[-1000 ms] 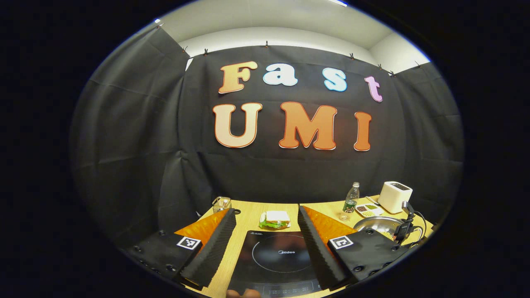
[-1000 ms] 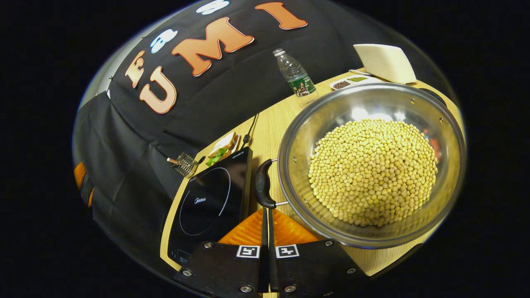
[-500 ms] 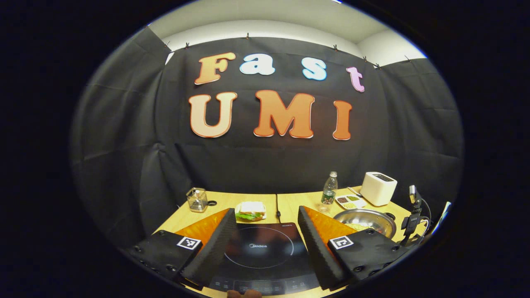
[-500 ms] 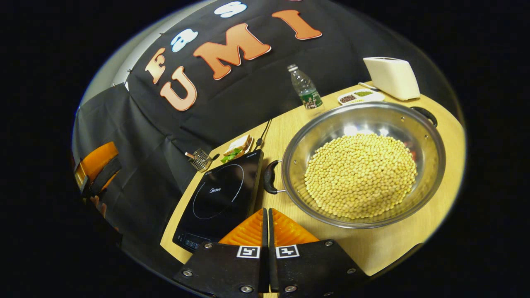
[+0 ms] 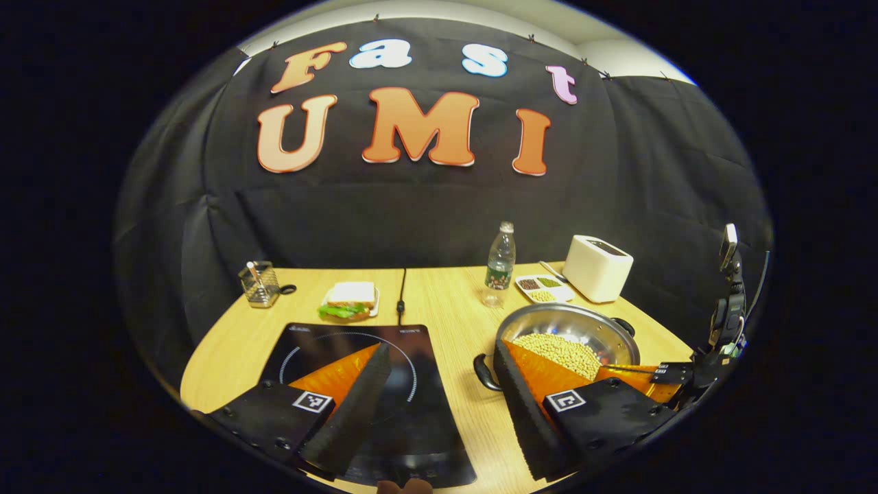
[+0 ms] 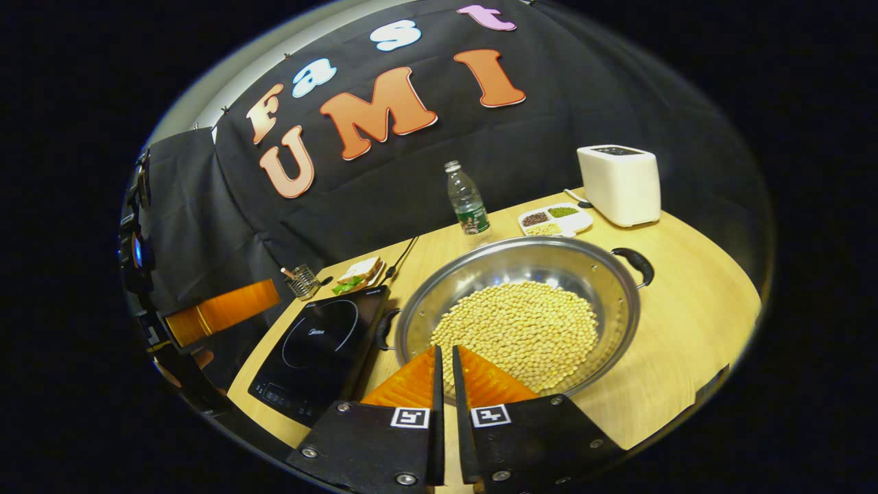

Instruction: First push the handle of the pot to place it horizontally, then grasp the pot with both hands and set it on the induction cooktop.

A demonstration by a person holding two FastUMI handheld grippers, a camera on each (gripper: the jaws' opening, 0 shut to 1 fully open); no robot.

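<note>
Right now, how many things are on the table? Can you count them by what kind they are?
Cooking gear: 3, the pot, induction cooktop, toaster.
Food: 2, the sandwich, divided snack tray.
Drinks: 1, the water bottle.
Holders: 1, the wire basket.
Total: 7.

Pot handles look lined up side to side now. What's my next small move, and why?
Probably open the right gripper and bring it to the pot's far handle: its fingers are nearly closed and grip nothing, while the open left gripper sits near the other handle. The pot rests beside the induction cooktop.
</note>
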